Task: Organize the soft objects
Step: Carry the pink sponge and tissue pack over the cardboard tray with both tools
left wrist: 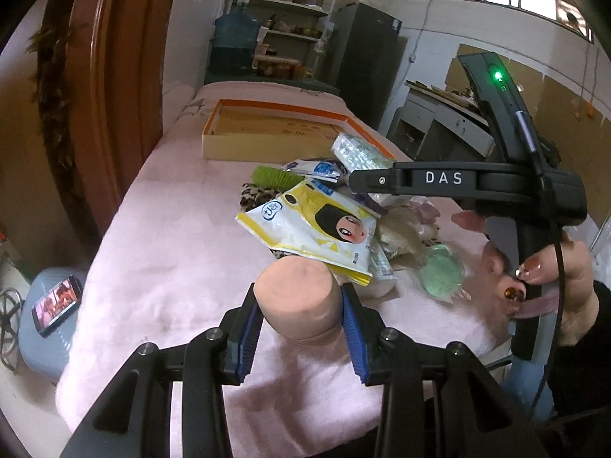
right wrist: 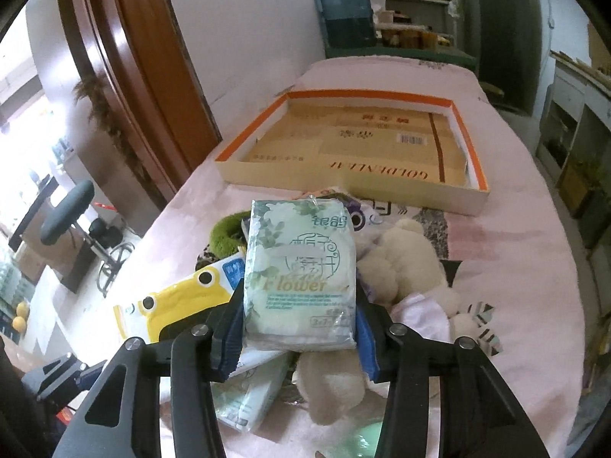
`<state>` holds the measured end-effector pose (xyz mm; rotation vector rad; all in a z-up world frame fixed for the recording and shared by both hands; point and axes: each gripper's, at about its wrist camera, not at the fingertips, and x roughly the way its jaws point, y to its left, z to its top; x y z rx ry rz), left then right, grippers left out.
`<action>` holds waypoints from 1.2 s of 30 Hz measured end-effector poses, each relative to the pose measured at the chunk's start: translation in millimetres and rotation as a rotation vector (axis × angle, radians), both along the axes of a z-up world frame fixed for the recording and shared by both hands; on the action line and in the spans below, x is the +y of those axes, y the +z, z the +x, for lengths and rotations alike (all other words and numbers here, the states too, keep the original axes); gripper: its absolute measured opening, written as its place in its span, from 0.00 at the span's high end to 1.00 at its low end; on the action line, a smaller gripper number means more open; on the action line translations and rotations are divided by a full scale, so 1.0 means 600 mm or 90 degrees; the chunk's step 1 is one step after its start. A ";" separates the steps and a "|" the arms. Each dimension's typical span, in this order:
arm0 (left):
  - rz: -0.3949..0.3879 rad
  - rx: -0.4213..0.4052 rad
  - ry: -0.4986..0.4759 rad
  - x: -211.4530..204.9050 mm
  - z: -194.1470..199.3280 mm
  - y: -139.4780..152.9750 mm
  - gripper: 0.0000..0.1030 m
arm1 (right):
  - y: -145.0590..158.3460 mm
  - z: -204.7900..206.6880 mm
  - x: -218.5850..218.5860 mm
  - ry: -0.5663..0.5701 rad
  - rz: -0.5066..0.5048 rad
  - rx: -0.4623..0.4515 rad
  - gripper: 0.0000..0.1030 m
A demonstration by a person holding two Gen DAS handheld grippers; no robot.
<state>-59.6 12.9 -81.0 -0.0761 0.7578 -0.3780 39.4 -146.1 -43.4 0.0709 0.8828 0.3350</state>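
My left gripper (left wrist: 299, 303) is shut on a peach-coloured soft sponge (left wrist: 296, 294), held above the pink blanket. My right gripper (right wrist: 299, 318) is shut on a pale green "Flower" tissue pack (right wrist: 299, 271), lifted over the pile. The pile holds a yellow frog wipes pack (left wrist: 309, 231) (right wrist: 172, 305), a cream plush bear (right wrist: 401, 263), a green fuzzy thing (right wrist: 225, 234) and a round green puff (left wrist: 441, 273). The right gripper's body (left wrist: 469, 183) shows in the left wrist view, above the pile. An open orange-rimmed cardboard box (right wrist: 471, 141) (left wrist: 244, 141) lies empty beyond the pile.
The pink blanket (left wrist: 172, 236) covers a bed. A wooden headboard (left wrist: 114, 87) runs along the left. A phone (left wrist: 57, 305) lies on a grey stool at the lower left. Shelves, a water bottle (left wrist: 235, 38) and a dark fridge (left wrist: 362, 57) stand beyond the bed.
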 end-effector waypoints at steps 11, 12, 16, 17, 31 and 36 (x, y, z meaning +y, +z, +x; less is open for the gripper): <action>0.030 -0.026 -0.090 0.007 -0.020 0.044 0.61 | 0.031 -0.022 0.006 0.044 0.020 -0.021 0.52; 0.035 -0.030 -0.081 0.008 -0.019 0.050 0.61 | 0.033 -0.024 0.008 0.048 0.019 -0.023 0.52; 0.054 -0.042 -0.041 0.011 0.006 0.074 0.61 | 0.042 -0.024 0.005 0.044 0.015 -0.035 0.52; 0.056 -0.046 -0.038 0.013 0.014 0.075 0.61 | 0.045 -0.023 0.002 0.040 0.015 -0.038 0.52; 0.070 -0.062 0.079 -0.003 0.171 0.135 0.61 | 0.086 0.019 -0.065 -0.014 0.004 -0.055 0.52; 0.062 -0.049 0.081 -0.014 0.241 0.146 0.61 | 0.104 0.054 -0.080 -0.019 -0.002 -0.055 0.51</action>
